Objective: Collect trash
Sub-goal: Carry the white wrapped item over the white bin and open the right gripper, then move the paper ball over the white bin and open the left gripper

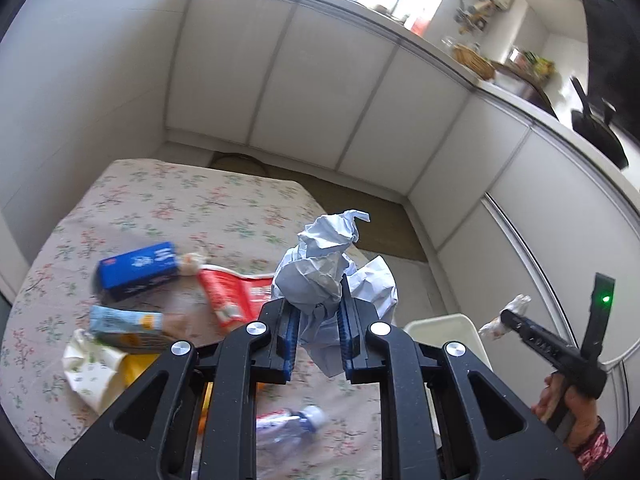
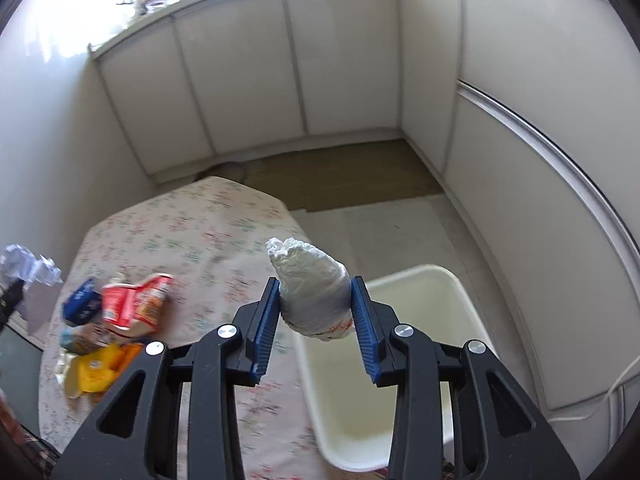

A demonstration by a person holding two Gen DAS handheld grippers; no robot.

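Carrying trash: right gripper pinches a paper wad, already over the white bin, nearer of the two. Left gripper clamps crumpled paper above the table; bin lies right.

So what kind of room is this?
Probably a home kitchen: white cabinets under a cluttered counter, a table with a floral cloth strewn with wrappers, and a white bin beside it.
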